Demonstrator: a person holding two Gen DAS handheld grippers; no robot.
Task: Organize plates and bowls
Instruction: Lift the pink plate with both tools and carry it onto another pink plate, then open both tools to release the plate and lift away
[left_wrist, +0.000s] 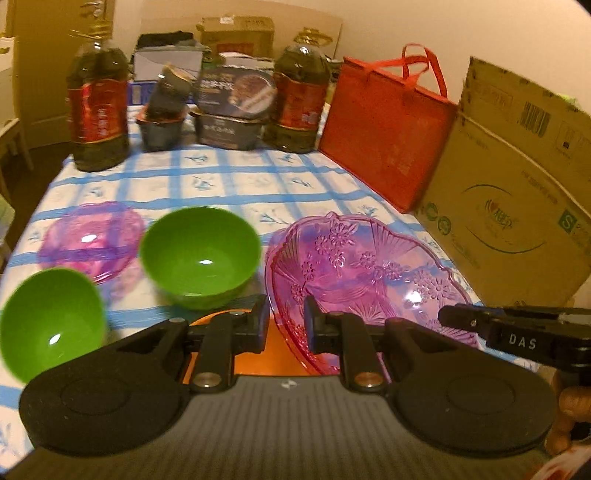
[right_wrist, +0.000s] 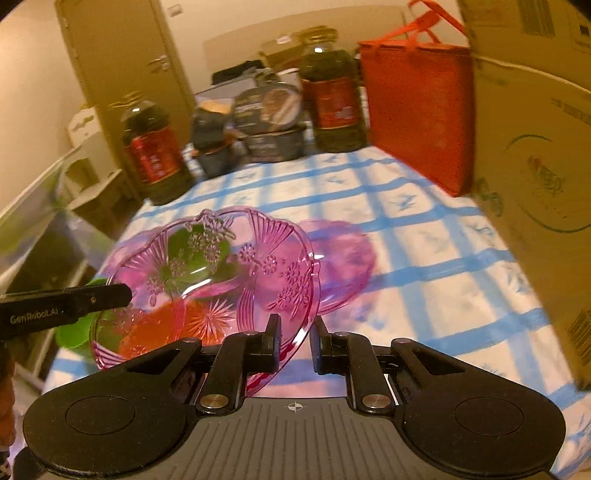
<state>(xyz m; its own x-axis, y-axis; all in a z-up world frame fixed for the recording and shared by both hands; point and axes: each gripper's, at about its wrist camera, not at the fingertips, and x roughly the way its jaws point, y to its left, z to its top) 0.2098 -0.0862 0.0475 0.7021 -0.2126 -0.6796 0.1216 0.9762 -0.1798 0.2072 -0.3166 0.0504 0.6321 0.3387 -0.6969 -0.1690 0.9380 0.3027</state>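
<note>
A large pink patterned glass plate (left_wrist: 369, 269) is held tilted above the table, both grippers at its rim. My left gripper (left_wrist: 286, 325) has its jaws either side of the plate's near-left rim. My right gripper (right_wrist: 293, 341) has its jaws around the plate's rim (right_wrist: 299, 295); in the left wrist view it (left_wrist: 458, 317) sits at the plate's right side. Two green bowls (left_wrist: 201, 254) (left_wrist: 51, 321) and a small purple bowl (left_wrist: 92, 238) stand on the checked cloth. An orange dish (left_wrist: 266, 350) lies under the plate. Another purple plate (right_wrist: 343, 262) lies behind it.
Two oil bottles (left_wrist: 98, 110) (left_wrist: 301, 99) and dark food boxes (left_wrist: 232, 110) stand at the table's far end. A red bag (left_wrist: 384, 133) and a cardboard box (left_wrist: 509, 199) line the right side. The table's left edge (right_wrist: 122, 229) drops off beside the plate.
</note>
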